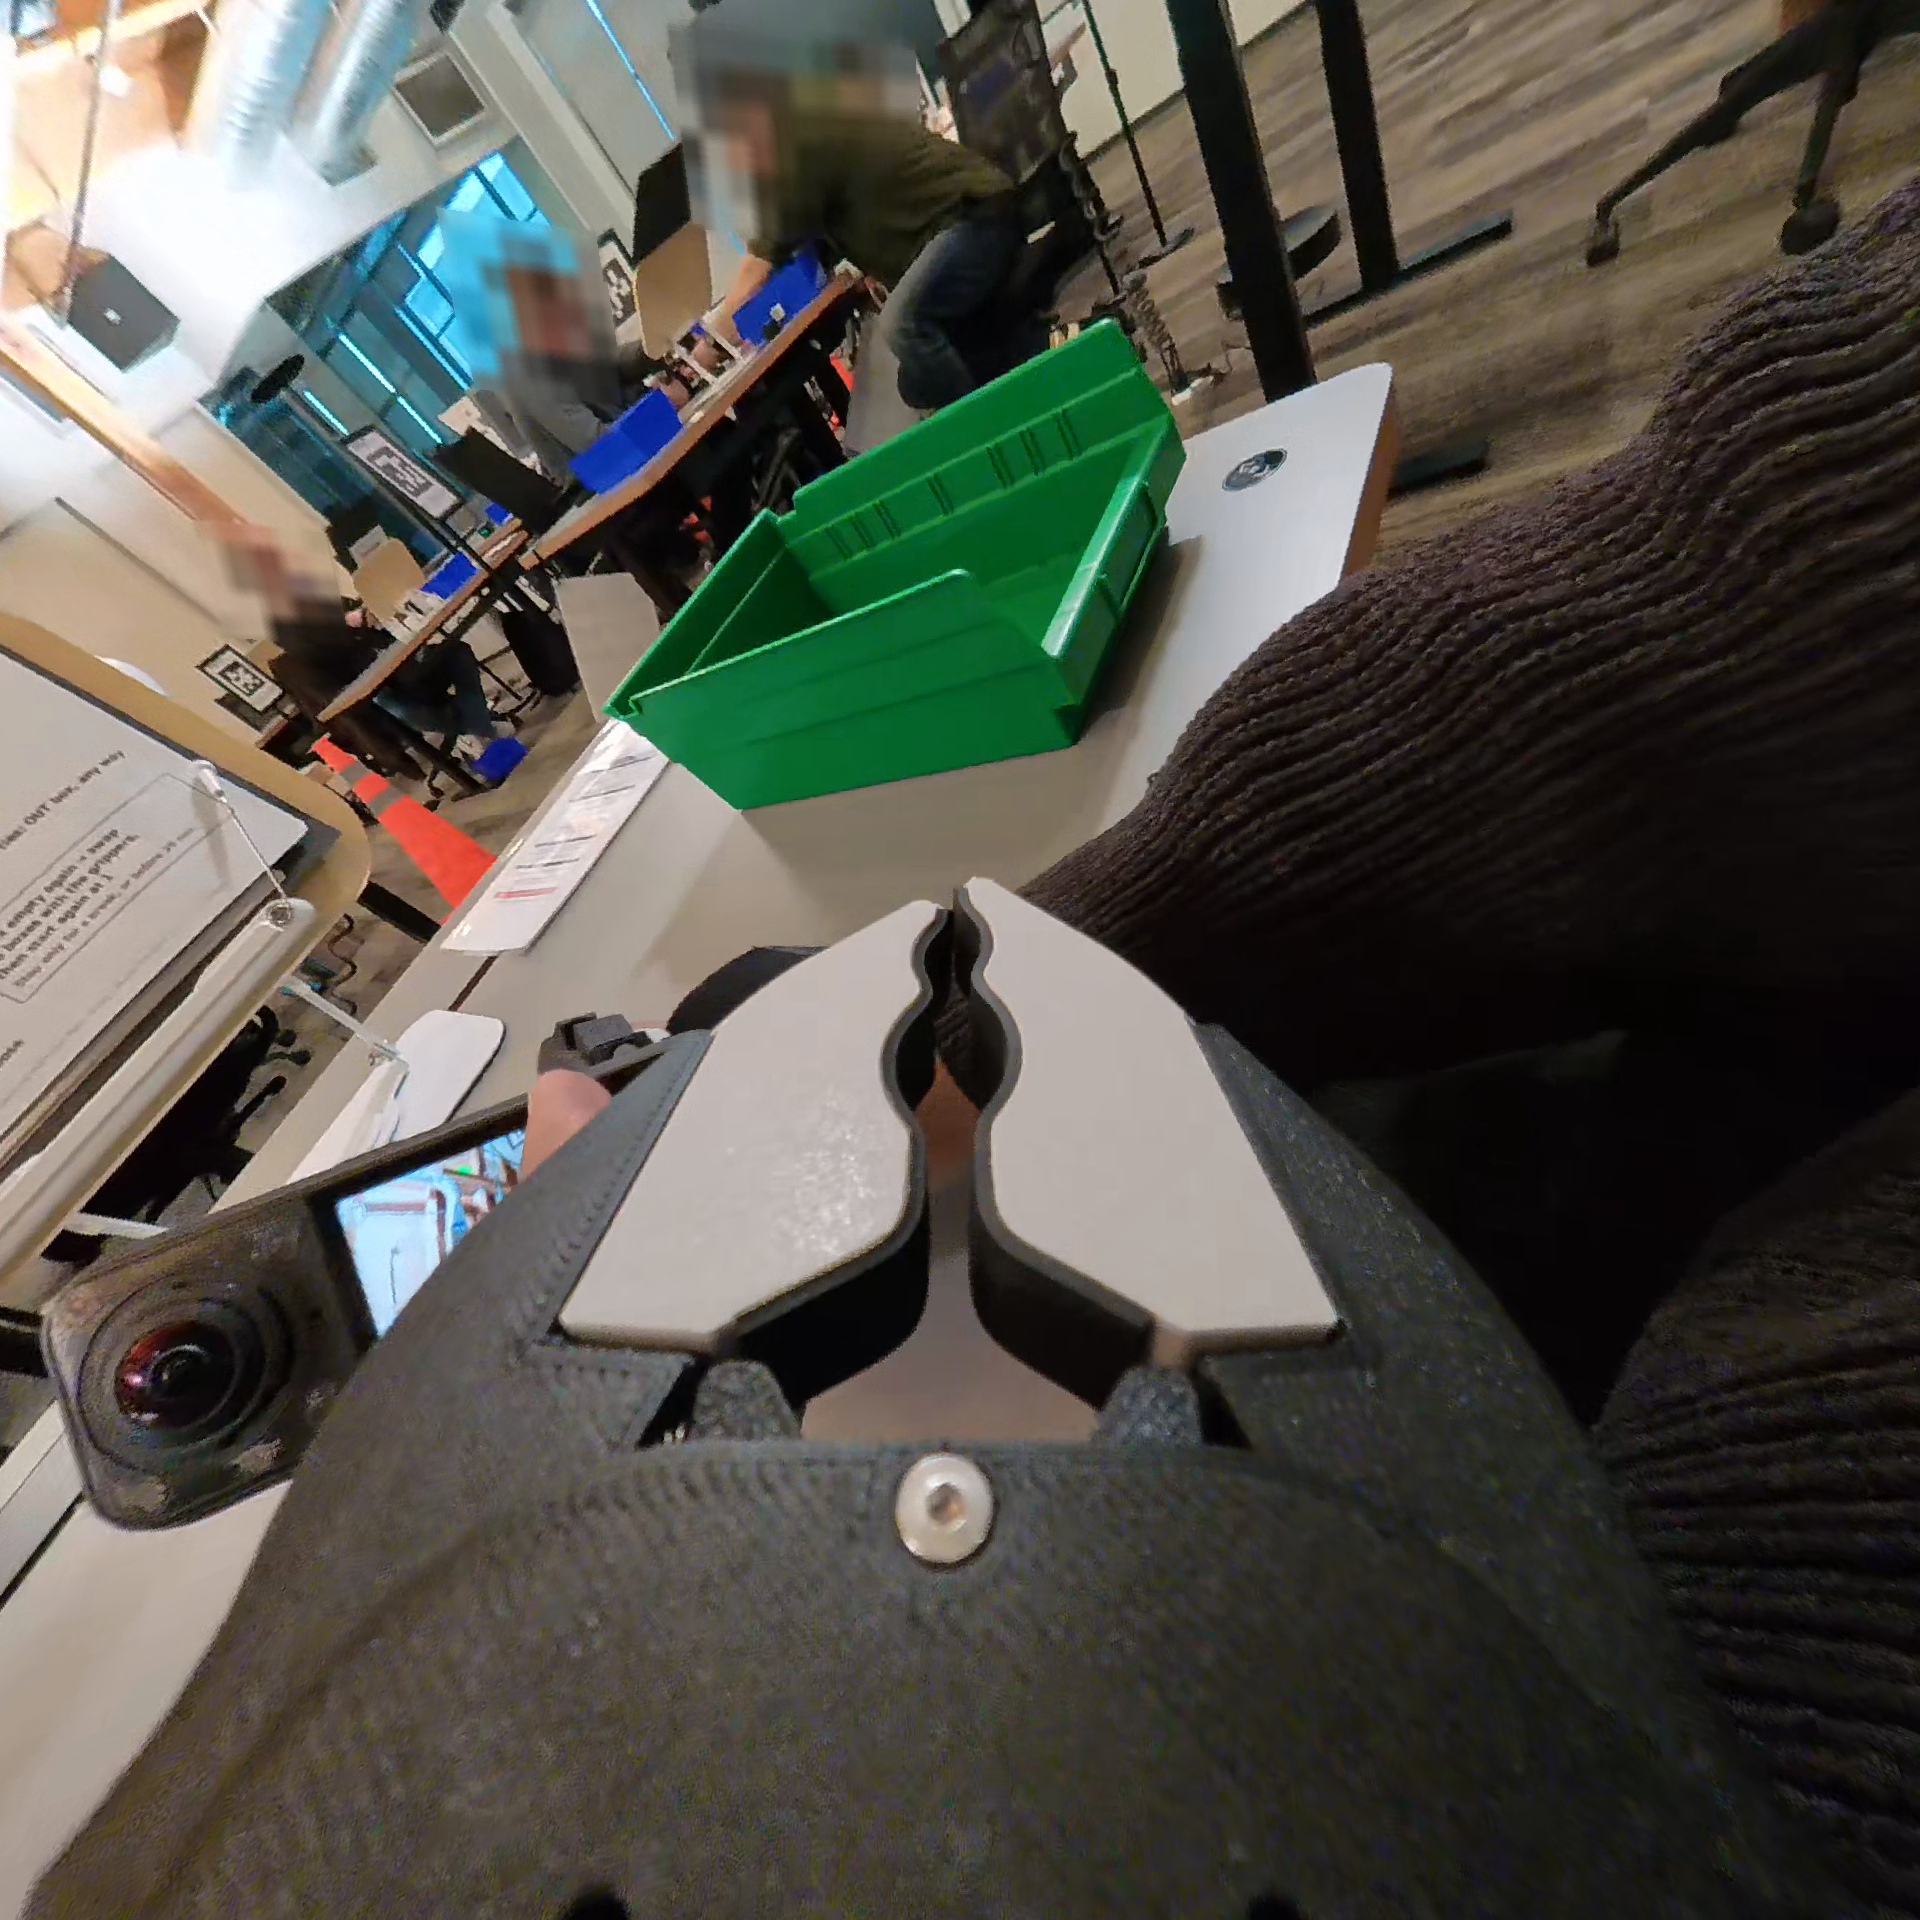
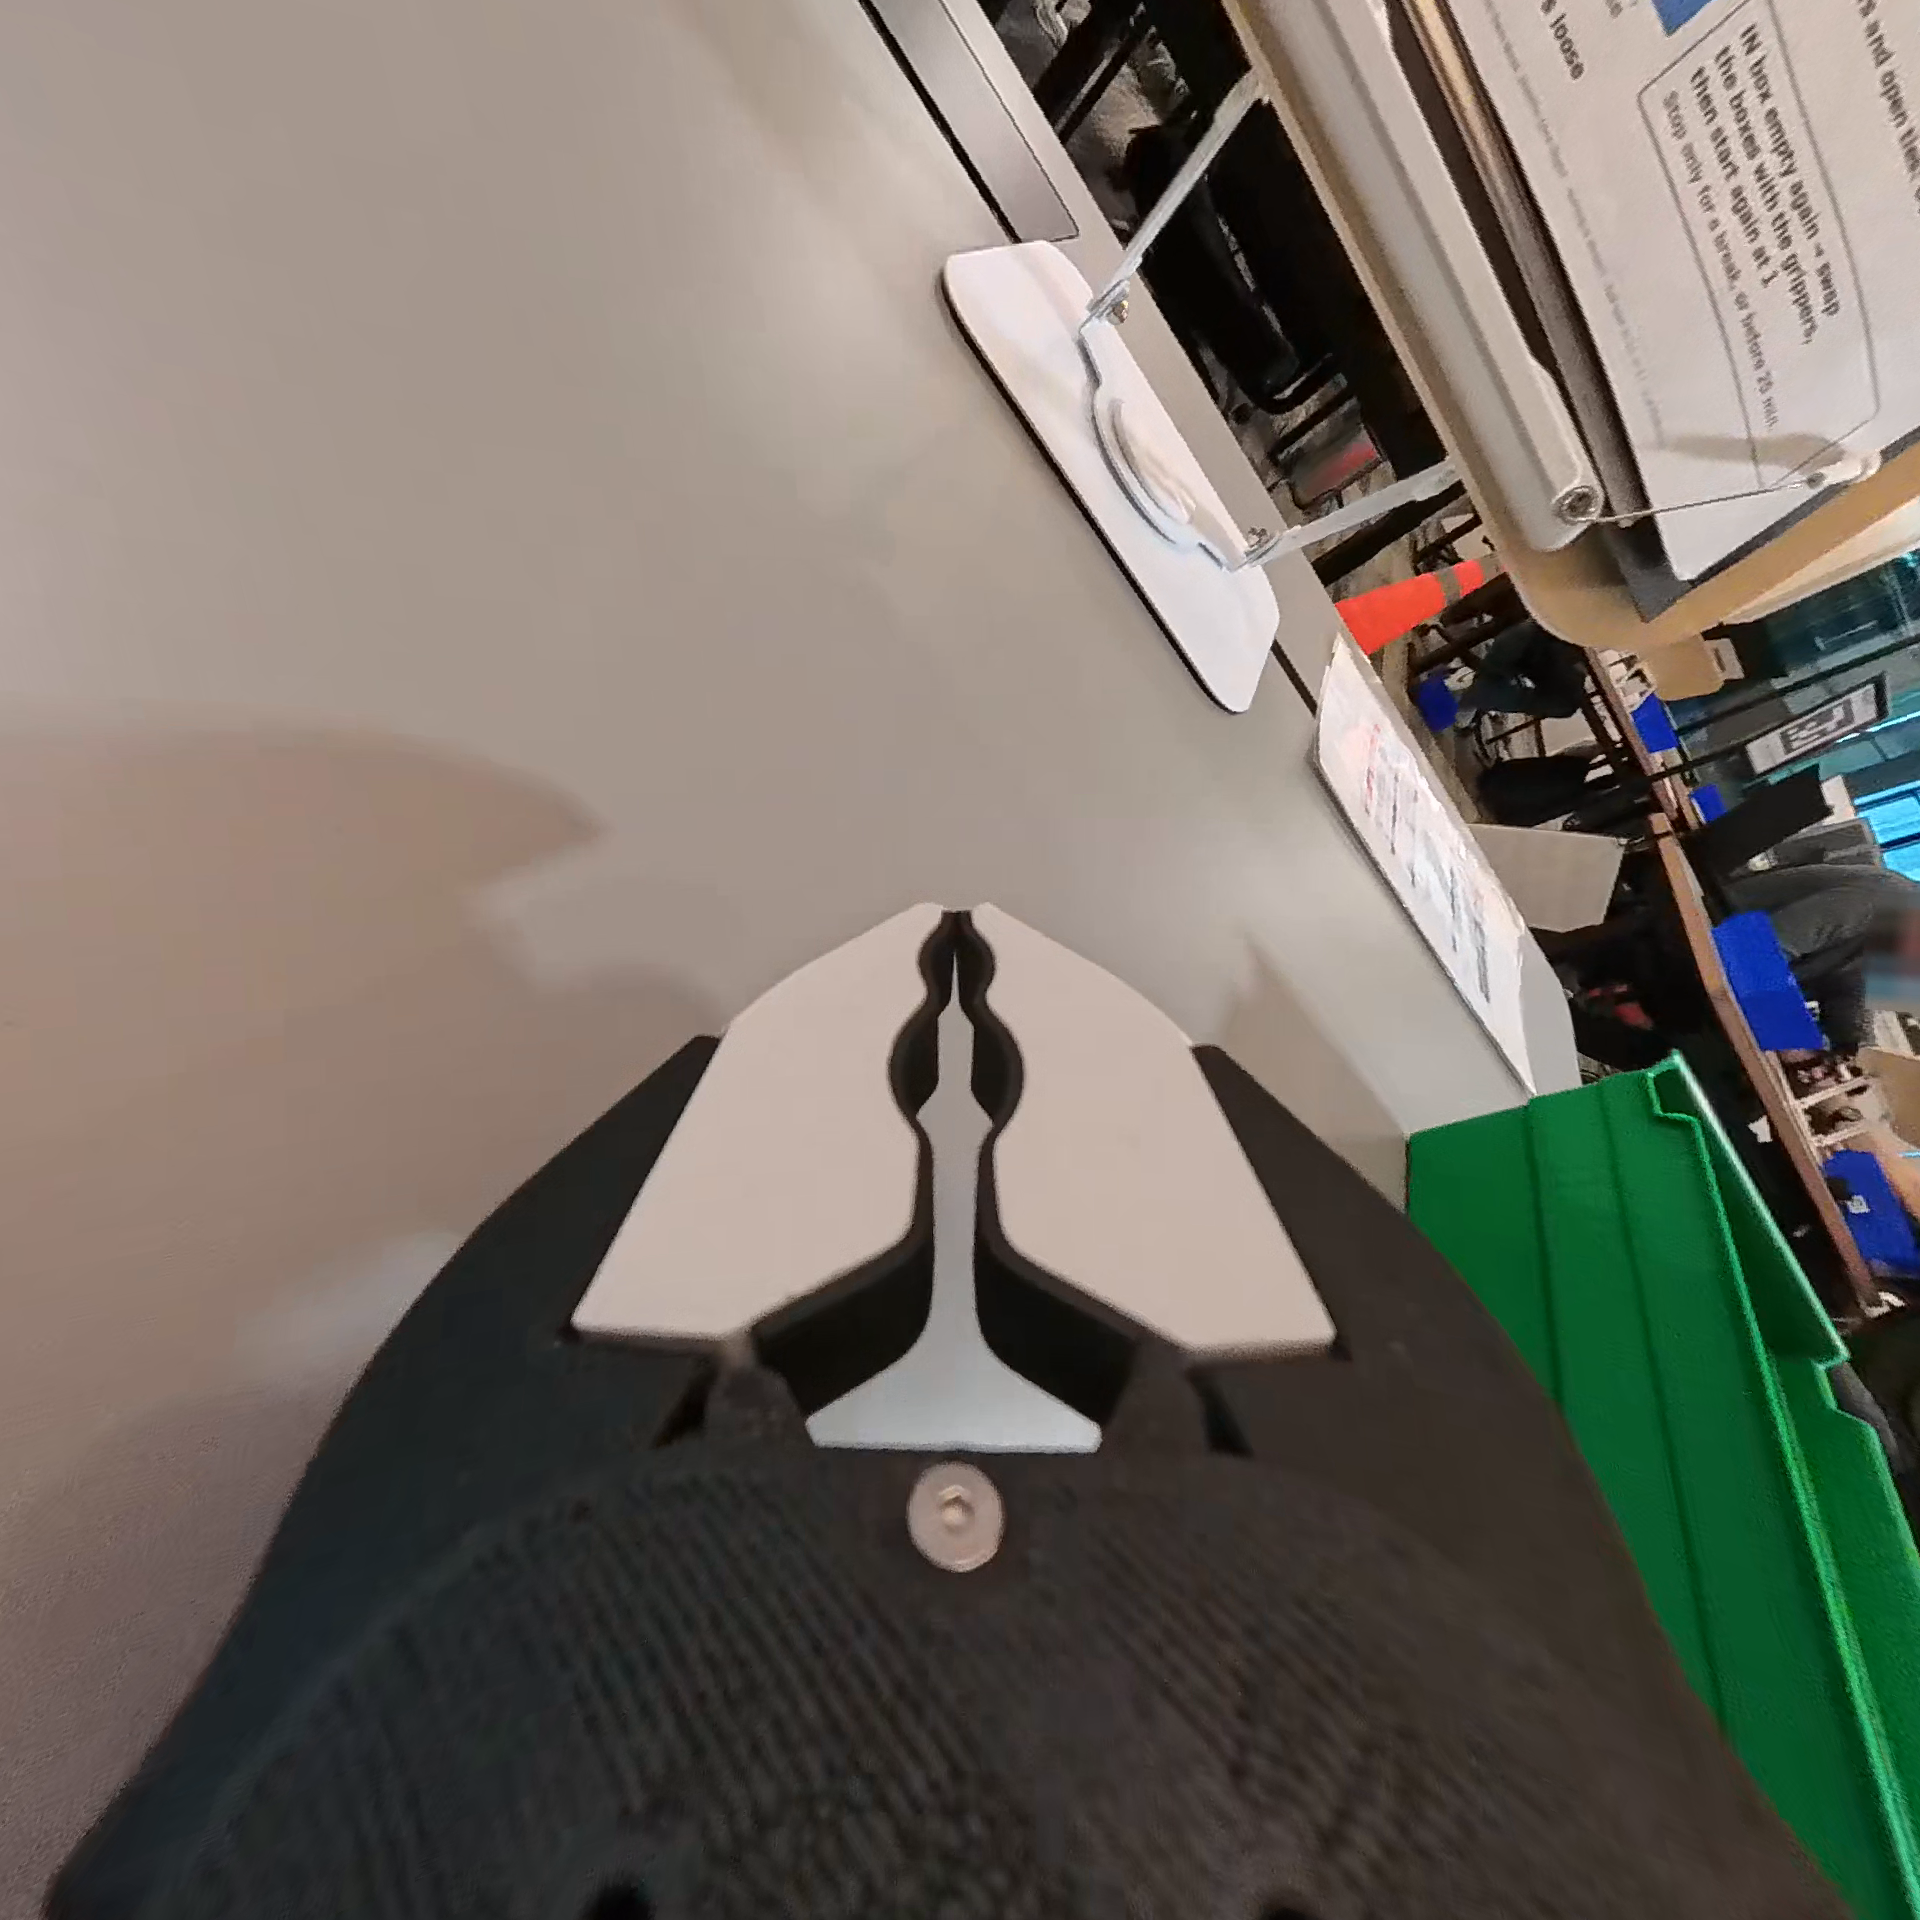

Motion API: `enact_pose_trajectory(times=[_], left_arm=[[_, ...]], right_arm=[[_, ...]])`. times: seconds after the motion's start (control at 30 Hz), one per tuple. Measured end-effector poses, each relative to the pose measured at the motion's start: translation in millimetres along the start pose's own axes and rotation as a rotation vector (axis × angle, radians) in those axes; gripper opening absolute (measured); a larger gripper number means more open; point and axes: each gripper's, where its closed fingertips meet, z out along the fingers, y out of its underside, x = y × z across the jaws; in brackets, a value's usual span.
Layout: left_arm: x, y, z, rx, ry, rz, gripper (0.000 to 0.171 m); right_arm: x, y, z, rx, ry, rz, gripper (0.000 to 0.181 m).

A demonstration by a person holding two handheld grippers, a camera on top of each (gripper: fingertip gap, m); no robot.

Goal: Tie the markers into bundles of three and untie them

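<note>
My left gripper (image 1: 953,906) is shut and empty, its tips close to a dark ribbed sleeve (image 1: 1507,790) of a person's arm. An empty green bin (image 1: 914,665) stands on the grey table (image 1: 727,894) beyond it. The other gripper's camera (image 1: 177,1382) and a hand show at the lower left of the left wrist view. My right gripper (image 2: 954,914) is shut and empty, held over the bare grey table (image 2: 468,416). The green bin's wall (image 2: 1621,1351) is just to its right.
A white stand base (image 2: 1101,468) with a metal bracket holds a sheet of printed paper (image 1: 94,862) at the table's far edge. A flat printed sheet (image 1: 582,831) lies on the table. Behind are other tables with blue bins (image 1: 634,436), people and an orange cone (image 2: 1403,603). The tips of one gripper are about 25 cm away from the tips of the other.
</note>
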Motion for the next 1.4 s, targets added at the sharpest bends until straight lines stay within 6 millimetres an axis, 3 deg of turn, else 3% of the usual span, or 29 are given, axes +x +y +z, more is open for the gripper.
enact_pose_trajectory(times=[0.17, 0.27, 0.37, 0.47, 0.57, 0.7, 0.83, 0.93, 1.0, 1.1, 1.23, 1.4], left_arm=[[-2, -19, -10, 0.093, -0.012, 0.023, 0.002], [16, -6, -7, 0.023, 0.097, 0.018, 0.002], [15, 4, -3, 0.009, 0.089, 0.016, 0.002], [-3, 6, -5, 0.023, 0.042, -0.048, 0.002], [-43, 22, -8, 0.013, -0.023, -0.247, 0.002], [-102, 70, -18, -0.042, -0.120, -0.545, 0.002], [-131, 107, -27, -0.096, -0.175, -0.689, 0.008], [-143, 127, -29, -0.136, -0.213, -0.697, 0.019], [-145, 142, -28, -0.191, -0.216, -0.682, 0.030], [-149, 162, -26, -0.262, -0.235, -0.686, 0.055], [-156, 172, -28, -0.283, -0.248, -0.733, 0.079], [-144, 171, -23, -0.274, -0.147, -0.810, 0.079]], right_arm=[[5, 0, 0, 0.008, -0.015, 0.052, 0.000], [7, 4, 1, -0.002, -0.054, 0.126, 0.000], [10, 9, 3, -0.019, -0.096, 0.207, 0.000], [15, 11, 4, -0.017, -0.136, 0.279, 0.000], [15, 7, 0, 0.025, -0.224, 0.351, 0.000], [19, 2, -9, 0.079, -0.296, 0.417, 0.000], [15, -9, -30, 0.133, -0.371, 0.487, 0.000], [9, -25, -41, 0.199, -0.428, 0.523, 0.000], [2, -25, -40, 0.187, -0.461, 0.515, 0.027], [-4, -23, -36, 0.163, -0.487, 0.516, 0.044], [-7, -22, -35, 0.155, -0.517, 0.536, 0.061], [-14, -23, -36, 0.150, -0.546, 0.523, 0.065]])
